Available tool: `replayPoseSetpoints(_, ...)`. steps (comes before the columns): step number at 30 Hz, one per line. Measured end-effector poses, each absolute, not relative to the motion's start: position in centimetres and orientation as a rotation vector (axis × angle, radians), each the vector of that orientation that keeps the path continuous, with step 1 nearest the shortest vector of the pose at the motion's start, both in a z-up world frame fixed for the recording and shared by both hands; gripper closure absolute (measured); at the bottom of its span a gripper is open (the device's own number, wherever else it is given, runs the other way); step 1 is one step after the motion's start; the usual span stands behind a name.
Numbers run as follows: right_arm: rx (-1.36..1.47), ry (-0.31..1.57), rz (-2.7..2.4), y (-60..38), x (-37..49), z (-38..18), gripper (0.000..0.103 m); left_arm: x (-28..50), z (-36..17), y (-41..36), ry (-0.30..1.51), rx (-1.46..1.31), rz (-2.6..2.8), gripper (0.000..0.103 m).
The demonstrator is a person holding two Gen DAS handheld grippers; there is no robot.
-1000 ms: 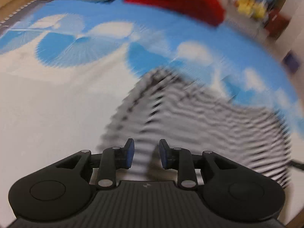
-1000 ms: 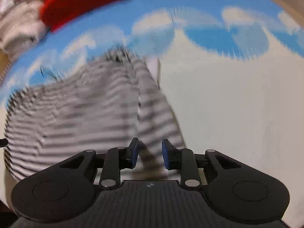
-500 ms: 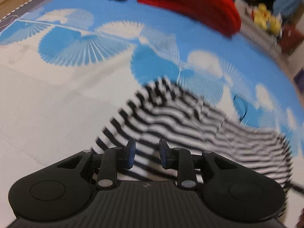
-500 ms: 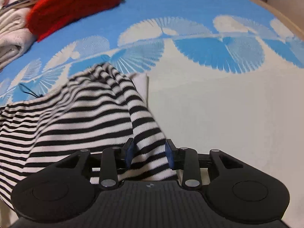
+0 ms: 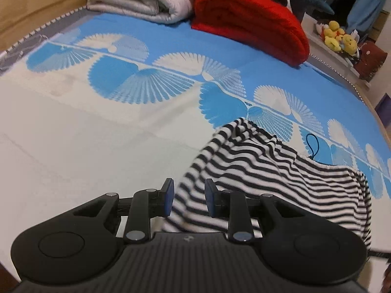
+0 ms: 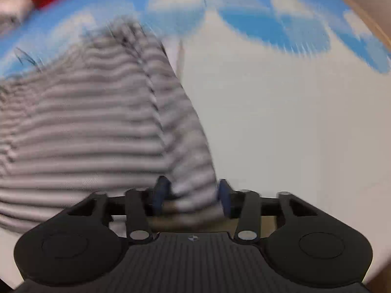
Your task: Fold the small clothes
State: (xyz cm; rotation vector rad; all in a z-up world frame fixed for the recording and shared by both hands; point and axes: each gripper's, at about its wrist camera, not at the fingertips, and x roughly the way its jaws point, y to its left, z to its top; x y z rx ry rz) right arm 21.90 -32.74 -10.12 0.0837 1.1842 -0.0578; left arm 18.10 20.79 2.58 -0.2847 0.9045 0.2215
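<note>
One striped garment lies rumpled on the bed, toward its near edge, a corner bunched between the narrow-set fingers of the left gripper, which seem to pinch it. At the right gripper, cloth sits between fingers that have just been opening; whether they grip is unclear in the blur. If one side lets go while the other pulls, the fold could skew or drag. At the far edge: one red blanket, one pale quilt. Two grippers.
</note>
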Motion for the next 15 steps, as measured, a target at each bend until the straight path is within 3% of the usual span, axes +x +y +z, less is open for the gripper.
replayPoseSetpoints(9,0.027,0.819,0.045,-28.6,14.1,-2.1,0.050,10.1,10.5,24.5,0.724,-0.286,0.248,0.069)
replayPoseSetpoints(13,-0.033,0.737,0.141,-23.4,10.7,-1.5,0.053,7.3,8.0,25.0,0.727,-0.279,0.284,0.066)
replayPoseSetpoints(15,-0.052,0.734,0.207,-20.5,9.3,-2.2,0.076,7.5,6.9,26.0,0.775,-0.294,0.307,0.067)
